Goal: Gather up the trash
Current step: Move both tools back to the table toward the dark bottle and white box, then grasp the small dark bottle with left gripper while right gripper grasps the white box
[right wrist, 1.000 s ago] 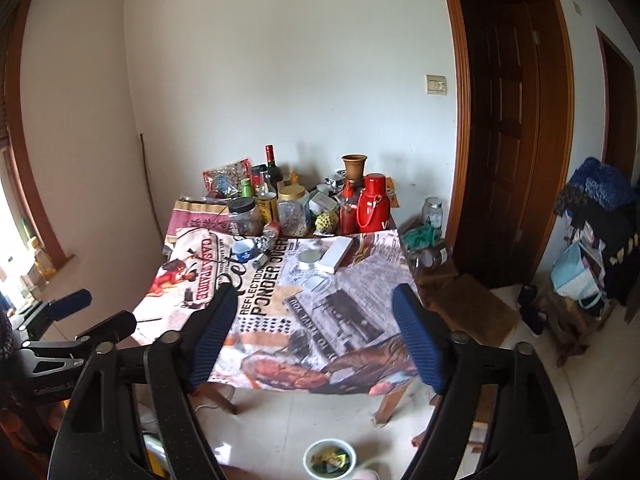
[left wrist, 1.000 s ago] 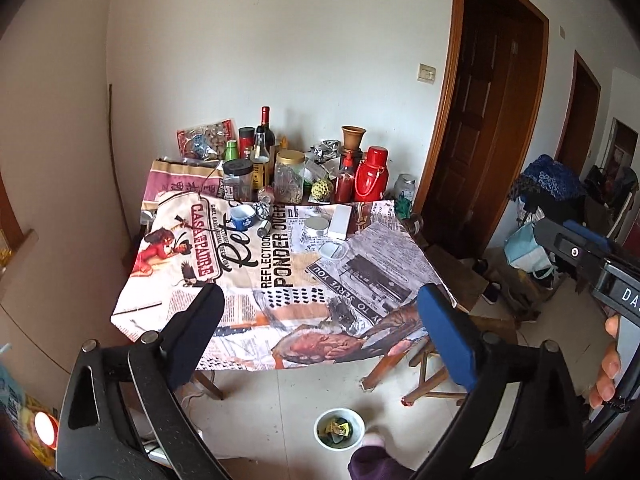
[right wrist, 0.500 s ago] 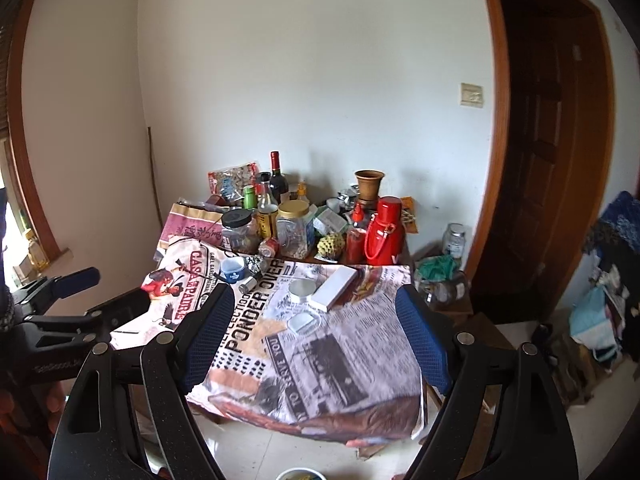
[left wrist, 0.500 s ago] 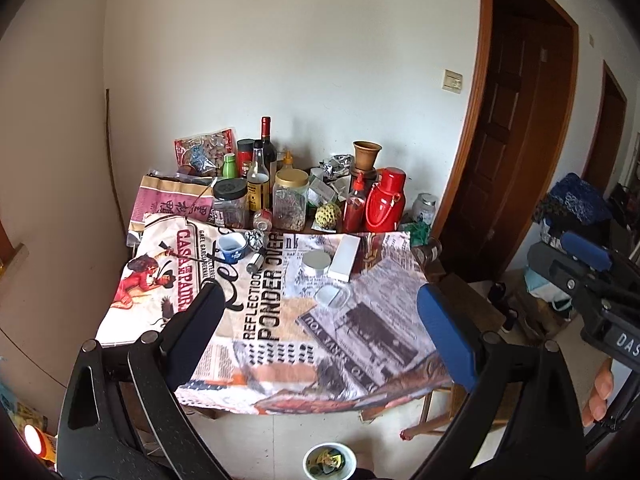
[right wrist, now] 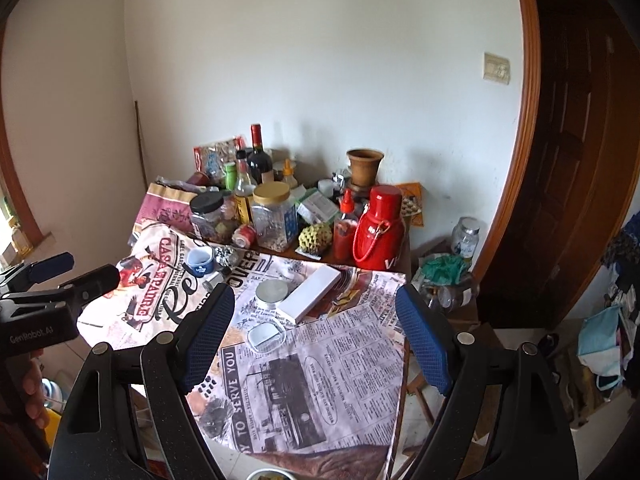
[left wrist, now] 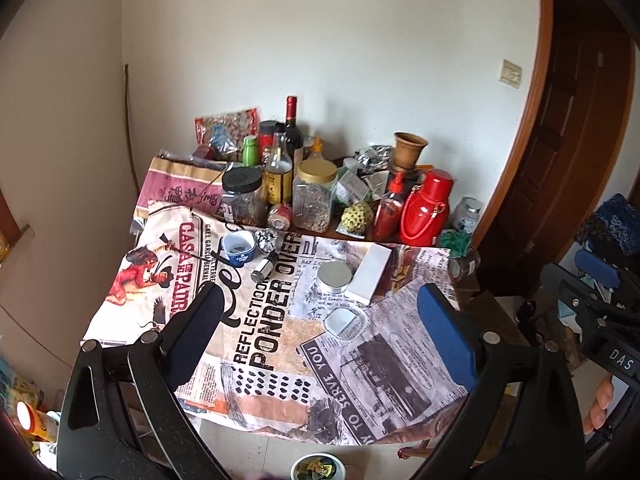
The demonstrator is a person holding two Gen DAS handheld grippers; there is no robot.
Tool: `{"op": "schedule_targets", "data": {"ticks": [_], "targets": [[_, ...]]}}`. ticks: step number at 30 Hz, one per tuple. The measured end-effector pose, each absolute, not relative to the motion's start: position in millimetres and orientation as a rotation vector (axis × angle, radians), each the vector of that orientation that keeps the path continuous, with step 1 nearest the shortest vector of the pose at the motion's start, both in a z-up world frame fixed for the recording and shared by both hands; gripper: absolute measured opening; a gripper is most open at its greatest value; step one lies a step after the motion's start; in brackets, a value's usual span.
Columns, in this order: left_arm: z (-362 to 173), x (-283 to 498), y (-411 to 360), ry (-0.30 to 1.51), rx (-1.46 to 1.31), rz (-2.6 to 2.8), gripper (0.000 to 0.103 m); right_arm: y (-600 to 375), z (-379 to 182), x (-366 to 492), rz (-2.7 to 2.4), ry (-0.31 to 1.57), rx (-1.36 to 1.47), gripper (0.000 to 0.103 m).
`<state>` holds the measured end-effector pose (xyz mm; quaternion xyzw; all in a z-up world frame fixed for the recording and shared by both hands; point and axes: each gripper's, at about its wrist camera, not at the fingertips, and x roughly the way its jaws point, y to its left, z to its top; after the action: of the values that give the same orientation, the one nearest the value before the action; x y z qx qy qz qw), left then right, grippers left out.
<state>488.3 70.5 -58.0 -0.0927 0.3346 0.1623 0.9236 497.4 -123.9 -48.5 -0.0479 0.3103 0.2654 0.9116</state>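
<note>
red flask [left wrist: 426,210], one blue cup [left wrist: 239,246], one white box [left wrist: 369,273]

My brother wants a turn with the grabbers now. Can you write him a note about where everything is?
Left gripper: open, holding nothing, above the near edge of the table.
Right gripper: open, holding nothing, also over the table.
Likely trash on the cloth: foil ball, small blue cup, little bottle lying down, clear lid.
Bowl on the floor below the table edge already has scraps in it.
Done: nothing picked up that I can see.
Left: grab the pieces, one by one.
</note>
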Motion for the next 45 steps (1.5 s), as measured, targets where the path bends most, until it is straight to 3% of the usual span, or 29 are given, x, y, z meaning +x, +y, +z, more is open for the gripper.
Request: {"op": "schedule_targets", "data": {"ticks": [14,23,36,45], "targets": [[-120.2,600.1,187.7,0.867,-0.229,0.284,0.097,-59.3,-110.6,584.6,0.356,0.844,-0.025,0.08],[-208.6,661.1,257.7,1.055,-0.248,0.233,0.097,-12.8,-210.6,641.6,0.281,1.111,0.048,0.08],[-302.6,698.2,275.9,1.219,-0.298,0.096,0.055,27.8,-299.7,665.8,0.219,1.319,0.048,0.08],[-326.7,718.4,277.2,1.245,-0.273,0.078,0.041,22.6,-300.9,669.7,0.102,1.244,-0.001,0.08]]}}
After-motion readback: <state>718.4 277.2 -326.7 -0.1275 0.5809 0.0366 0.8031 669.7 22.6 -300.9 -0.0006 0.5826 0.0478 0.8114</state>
